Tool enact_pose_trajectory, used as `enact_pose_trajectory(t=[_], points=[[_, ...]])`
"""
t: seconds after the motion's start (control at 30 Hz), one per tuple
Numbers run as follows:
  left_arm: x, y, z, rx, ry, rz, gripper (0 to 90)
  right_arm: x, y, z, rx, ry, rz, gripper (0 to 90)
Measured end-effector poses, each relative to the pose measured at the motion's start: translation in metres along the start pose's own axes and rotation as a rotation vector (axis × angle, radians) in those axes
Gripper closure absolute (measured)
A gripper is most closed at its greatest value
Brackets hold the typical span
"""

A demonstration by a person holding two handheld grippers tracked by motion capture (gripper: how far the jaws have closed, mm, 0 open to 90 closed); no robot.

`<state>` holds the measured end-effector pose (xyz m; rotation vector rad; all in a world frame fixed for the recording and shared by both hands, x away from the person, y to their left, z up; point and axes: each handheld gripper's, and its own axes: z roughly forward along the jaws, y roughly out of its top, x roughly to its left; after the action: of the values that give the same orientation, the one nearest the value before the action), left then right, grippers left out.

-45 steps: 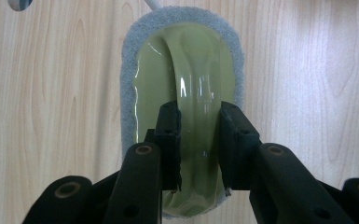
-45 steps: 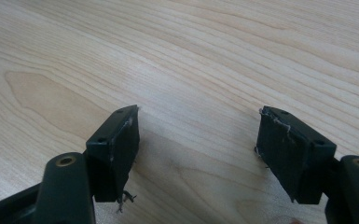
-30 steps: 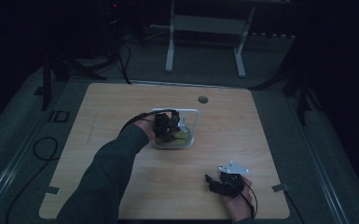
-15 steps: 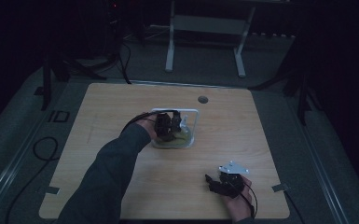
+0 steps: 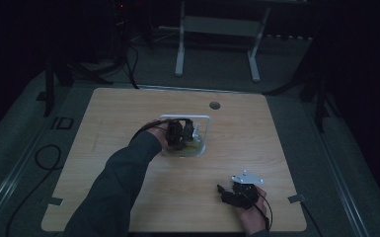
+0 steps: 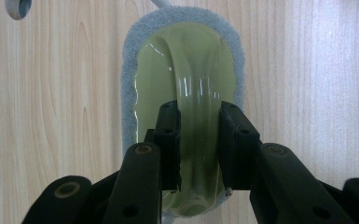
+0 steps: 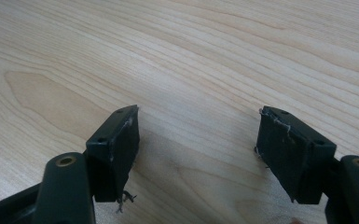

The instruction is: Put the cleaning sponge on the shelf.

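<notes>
Clamping the raised middle ridge of a pale green scrubber [image 6: 186,93], the left gripper [image 6: 199,142] has both black pads pressed against that glossy handle — a firm grasp. Around the green body runs a grey pad rim [image 6: 129,79], lying flat on the wooden table [image 6: 56,116]. From the high view the left gripper [image 5: 180,134] and scrubber [image 5: 193,146] sit inside a white-edged tray [image 5: 208,129] near the table's middle, just short of a round hole [image 5: 214,105] in the top. Well apart from the tray, toward the near right corner, the right gripper [image 5: 238,193] rests in a hand — its jaws [image 7: 196,154] spread wide over bare wood, gripping nothing.
</notes>
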<state>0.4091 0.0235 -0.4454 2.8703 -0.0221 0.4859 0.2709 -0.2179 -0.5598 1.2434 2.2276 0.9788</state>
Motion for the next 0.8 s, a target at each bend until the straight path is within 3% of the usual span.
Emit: enact_pose_trajectory(t=[0.8], points=[[0.002, 0.001, 0.013, 0.032, 0.033, -0.015, 71.2, 0.0, 0.0, 0.0, 0.002, 0.001, 0.003, 29.3]])
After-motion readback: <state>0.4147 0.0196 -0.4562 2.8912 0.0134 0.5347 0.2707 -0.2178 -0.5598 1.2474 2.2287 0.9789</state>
